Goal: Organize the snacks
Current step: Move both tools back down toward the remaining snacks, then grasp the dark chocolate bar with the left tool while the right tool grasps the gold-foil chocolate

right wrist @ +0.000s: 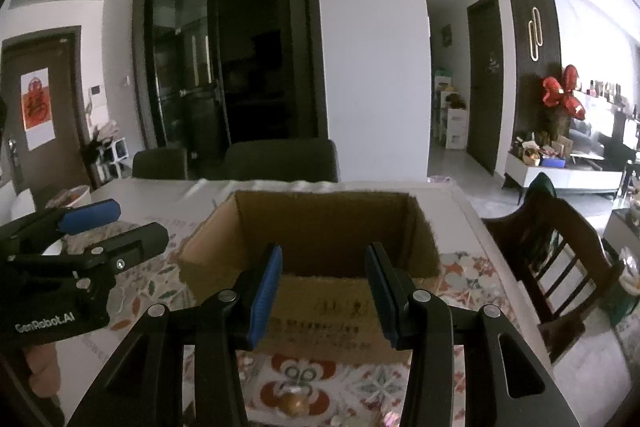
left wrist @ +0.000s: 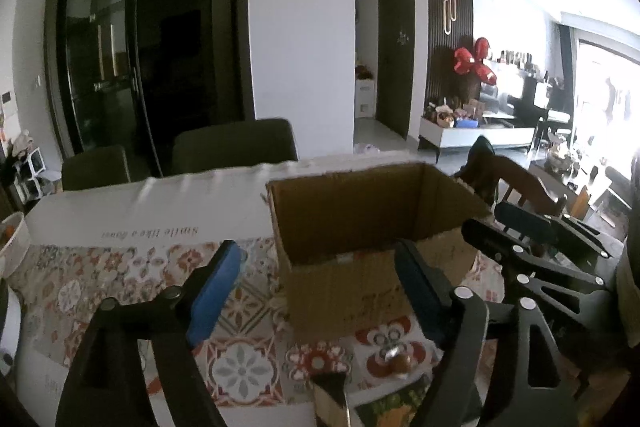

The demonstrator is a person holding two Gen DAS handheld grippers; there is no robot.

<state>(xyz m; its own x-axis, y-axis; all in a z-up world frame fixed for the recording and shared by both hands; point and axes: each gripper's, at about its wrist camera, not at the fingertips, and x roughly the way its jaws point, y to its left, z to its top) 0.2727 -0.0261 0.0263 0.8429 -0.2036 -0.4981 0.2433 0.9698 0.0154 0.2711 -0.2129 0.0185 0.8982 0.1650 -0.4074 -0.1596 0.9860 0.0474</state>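
An open, brown cardboard box [left wrist: 352, 291] [right wrist: 320, 315] stands on the patterned tablecloth [left wrist: 120, 283], just ahead of both grippers. My left gripper [left wrist: 318, 247] is open wide in front of the box's near left corner, with nothing between its blue pads. My right gripper [right wrist: 324, 251] is open at the box's near wall, also with nothing in it. A small round gold-wrapped snack [left wrist: 400, 361] [right wrist: 294, 403] lies on the cloth in front of the box. A dark snack carton [left wrist: 332, 395] and a green packet [left wrist: 392, 403] lie at the lower edge. The box's inside is hidden.
A long white box with printed script [left wrist: 140, 211] lies behind the cloth on the left. A white bowl [left wrist: 12, 243] sits at the far left edge. Dark chairs [right wrist: 280, 159] stand behind the table, and a wooden chair [right wrist: 560, 259] stands at its right side.
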